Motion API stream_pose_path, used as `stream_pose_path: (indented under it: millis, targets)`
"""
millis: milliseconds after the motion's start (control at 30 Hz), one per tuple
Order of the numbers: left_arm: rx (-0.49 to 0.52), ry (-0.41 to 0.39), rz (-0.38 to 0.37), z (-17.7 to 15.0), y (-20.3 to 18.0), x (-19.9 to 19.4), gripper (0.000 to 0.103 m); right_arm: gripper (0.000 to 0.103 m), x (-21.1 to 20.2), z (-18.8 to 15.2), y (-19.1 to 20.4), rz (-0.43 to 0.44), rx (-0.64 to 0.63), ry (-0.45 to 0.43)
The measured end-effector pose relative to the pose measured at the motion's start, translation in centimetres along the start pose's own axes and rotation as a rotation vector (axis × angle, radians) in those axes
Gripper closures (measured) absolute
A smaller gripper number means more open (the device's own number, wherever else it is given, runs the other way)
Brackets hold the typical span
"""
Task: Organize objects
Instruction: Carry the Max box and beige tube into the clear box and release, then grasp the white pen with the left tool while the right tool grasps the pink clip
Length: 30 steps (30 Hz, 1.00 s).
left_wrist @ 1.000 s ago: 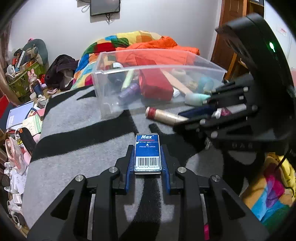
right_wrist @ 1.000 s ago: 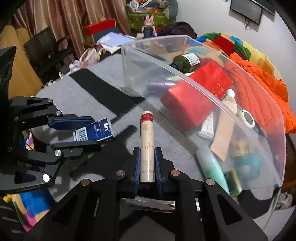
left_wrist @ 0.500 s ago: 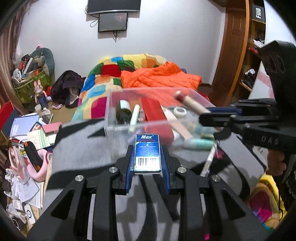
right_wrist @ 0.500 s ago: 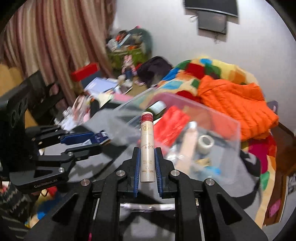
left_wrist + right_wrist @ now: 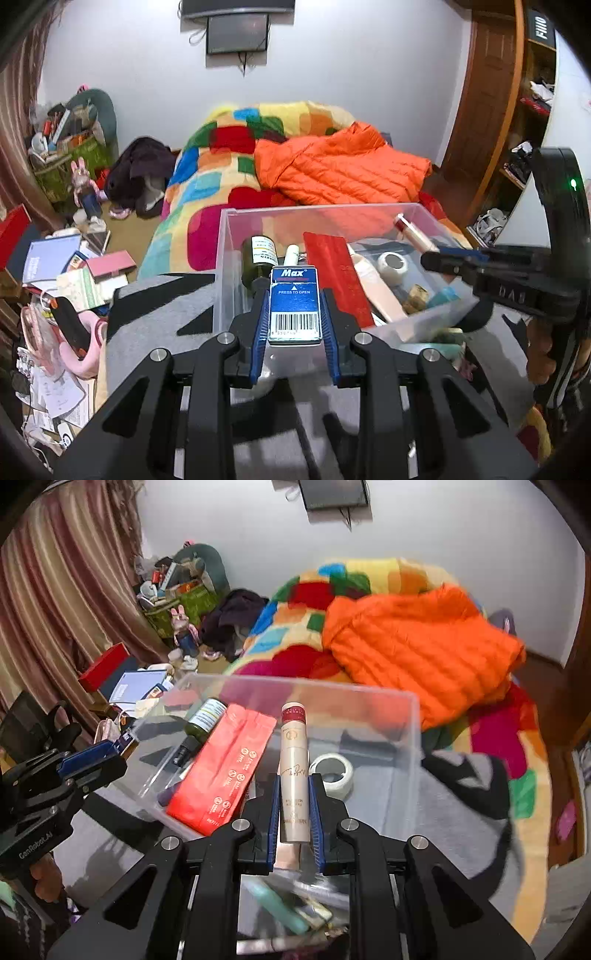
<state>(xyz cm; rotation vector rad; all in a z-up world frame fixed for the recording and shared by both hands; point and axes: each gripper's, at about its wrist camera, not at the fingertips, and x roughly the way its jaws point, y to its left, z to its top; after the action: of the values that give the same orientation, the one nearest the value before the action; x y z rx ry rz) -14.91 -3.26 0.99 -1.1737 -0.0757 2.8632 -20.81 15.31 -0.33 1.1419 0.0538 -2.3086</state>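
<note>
**Both claws holding items over the clear bin**

Left wrist view: The left claw [image 5: 294, 325] is gripping a blue staple box [image 5: 294, 307] between its blue pads, closed narrowly on the box's two long sides. The box is lying flat with its barcode toward the camera and the word "Max" at its far end. It is hanging above the near wall of a clear plastic bin [image 5: 227, 236], which is sitting on a grey and black blanket [image 5: 155, 325]. Inside the bin a dark green bottle [image 5: 259, 258], a red packet [image 5: 338, 277] and a roll of tape [image 5: 393, 263] are lying among smaller things. To the right, the right claw [image 5: 443, 254] is reaching in over the bin, holding a cream tube [image 5: 413, 232] with a dark red cap. Behind the bin an orange jacket [image 5: 340, 170] is lying on a patchwork quilt [image 5: 221, 155].

Right wrist view: The right claw [image 5: 294, 819] is pinching the cream tube [image 5: 293, 775] almost fully closed, the tube pointing away from the camera with its red cap at the far end. The tube is hanging over the inside of the bin [image 5: 413, 716], between the red packet [image 5: 225, 768] and the tape [image 5: 332, 768]. The green bottle [image 5: 201, 725] is lying just beside the packet's left edge. At the left edge the left claw [image 5: 110, 753] is showing side-on by the bin's left wall, with the blue box barely visible in it.
</note>
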Motion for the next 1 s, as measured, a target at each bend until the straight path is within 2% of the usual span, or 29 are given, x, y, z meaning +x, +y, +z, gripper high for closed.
stream_pose_path:
  millis: [233,367,467,733,867,1000]
  targets:
    - [-0.013,0.068,-0.019,0.5,0.5,2.7,0.076,0.089,2.8,-0.2,0.9,0.011,-0.025,0.055]
    - [-0.012,0.067,-0.033,0.3,0.3,2.5,0.075,0.088,2.9,-0.7,1.2,0.007,-0.048,0.066]
    - [-0.009,0.056,-0.047,0.2,0.1,1.7,0.074,0.082,2.1,-0.6,1.0,0.011,-0.054,0.059]
    - [0.027,-0.024,-0.072,-0.3,-1.9,-2.2,0.045,0.069,-3.2,-1.4,0.1,-0.032,-0.066,-0.041]
    - [0.065,-0.030,-0.109,-1.2,-3.7,-3.2,0.039,0.069,-5.4,-2.5,-0.7,-0.057,-0.069,-0.068]
    - [0.128,0.028,-0.157,-3.3,-6.3,-2.5,0.039,0.069,-6.6,-4.4,-1.3,-0.072,-0.079,-0.063]
